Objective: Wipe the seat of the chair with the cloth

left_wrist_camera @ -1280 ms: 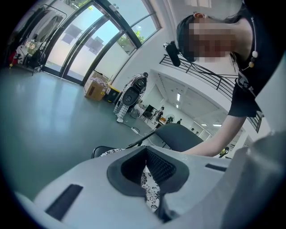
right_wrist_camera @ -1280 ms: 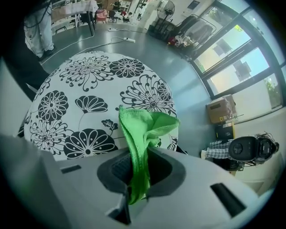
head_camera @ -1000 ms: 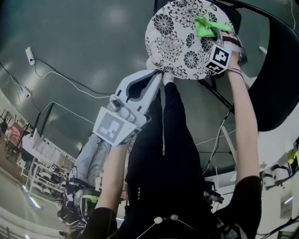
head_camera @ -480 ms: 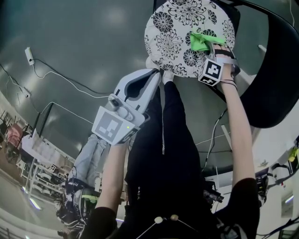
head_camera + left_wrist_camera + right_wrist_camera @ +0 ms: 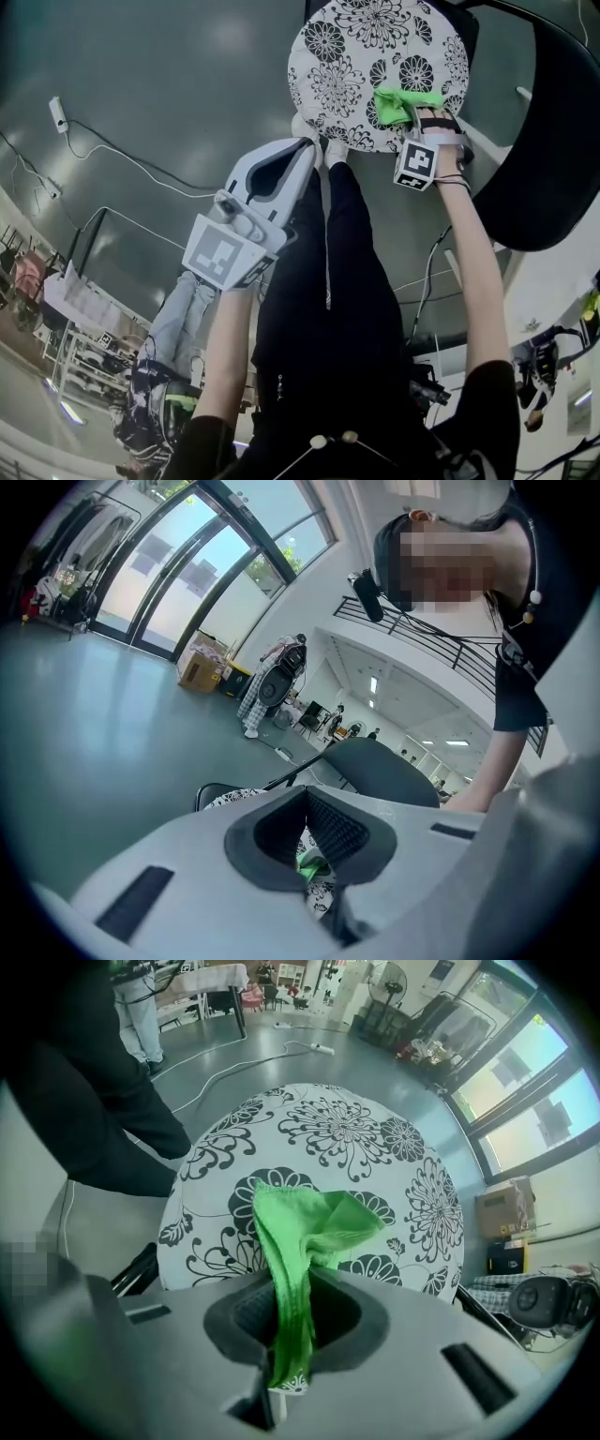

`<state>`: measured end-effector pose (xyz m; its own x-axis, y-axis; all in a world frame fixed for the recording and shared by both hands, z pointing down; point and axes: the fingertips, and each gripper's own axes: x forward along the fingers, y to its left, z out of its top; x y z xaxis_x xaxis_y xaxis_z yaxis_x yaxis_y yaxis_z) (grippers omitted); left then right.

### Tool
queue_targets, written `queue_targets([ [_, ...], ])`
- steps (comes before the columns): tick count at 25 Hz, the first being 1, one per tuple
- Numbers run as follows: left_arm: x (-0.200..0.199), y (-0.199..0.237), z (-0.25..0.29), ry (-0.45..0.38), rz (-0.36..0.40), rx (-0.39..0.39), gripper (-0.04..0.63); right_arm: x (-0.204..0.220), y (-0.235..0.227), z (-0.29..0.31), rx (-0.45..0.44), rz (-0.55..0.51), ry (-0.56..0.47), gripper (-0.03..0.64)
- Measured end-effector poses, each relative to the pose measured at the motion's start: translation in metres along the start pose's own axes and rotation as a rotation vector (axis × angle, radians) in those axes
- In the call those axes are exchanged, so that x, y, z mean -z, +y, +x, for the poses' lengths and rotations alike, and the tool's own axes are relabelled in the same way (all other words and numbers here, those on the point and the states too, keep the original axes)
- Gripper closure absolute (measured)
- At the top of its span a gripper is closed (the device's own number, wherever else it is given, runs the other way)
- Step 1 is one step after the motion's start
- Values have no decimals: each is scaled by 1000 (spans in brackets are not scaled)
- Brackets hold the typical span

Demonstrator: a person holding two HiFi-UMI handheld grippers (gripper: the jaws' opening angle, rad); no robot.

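- Head view, far left: the left gripper (image 5: 314,155) hangs off the chair, just outside the near-left edge of the seat (image 5: 347,56); the left gripper view shows its jaws closed together with nothing between them; held aside like this, it probably stays clear of the wiping path.
- Middle: the round, flower-patterned seat lies bare over most of its top; I judge the left half and the far edge as ground left to cover.
- Right of middle: the green cloth (image 5: 403,101) rests on the seat by its right edge, toward the rim nearest the person; one end is bunched on the fabric so a broad fold meets the surface.
- Further right: the right gripper (image 5: 427,117) is clamped on the cloth; the right gripper view shows a strip of cloth (image 5: 309,1227) pinched between the jaws and the rest spilling forward onto the seat (image 5: 347,1129); gripping low and close to the seat lets the hand press and drag the cloth.
- Far right: the dark chair back (image 5: 553,141) curves beyond the seat's right edge; a stroke that way has little room.
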<state>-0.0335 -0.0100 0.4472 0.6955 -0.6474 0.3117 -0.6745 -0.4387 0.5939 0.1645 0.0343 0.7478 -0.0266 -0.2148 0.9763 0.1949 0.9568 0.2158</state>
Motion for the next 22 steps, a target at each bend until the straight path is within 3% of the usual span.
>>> queue_targets([
  [14, 9, -1, -2, 33, 26, -10, 591, -6, 33, -13, -63, -15, -17, 561],
  [22, 10, -3, -3, 35, 27, -5, 591, -11, 59, -22, -168, -55, -29, 561],
])
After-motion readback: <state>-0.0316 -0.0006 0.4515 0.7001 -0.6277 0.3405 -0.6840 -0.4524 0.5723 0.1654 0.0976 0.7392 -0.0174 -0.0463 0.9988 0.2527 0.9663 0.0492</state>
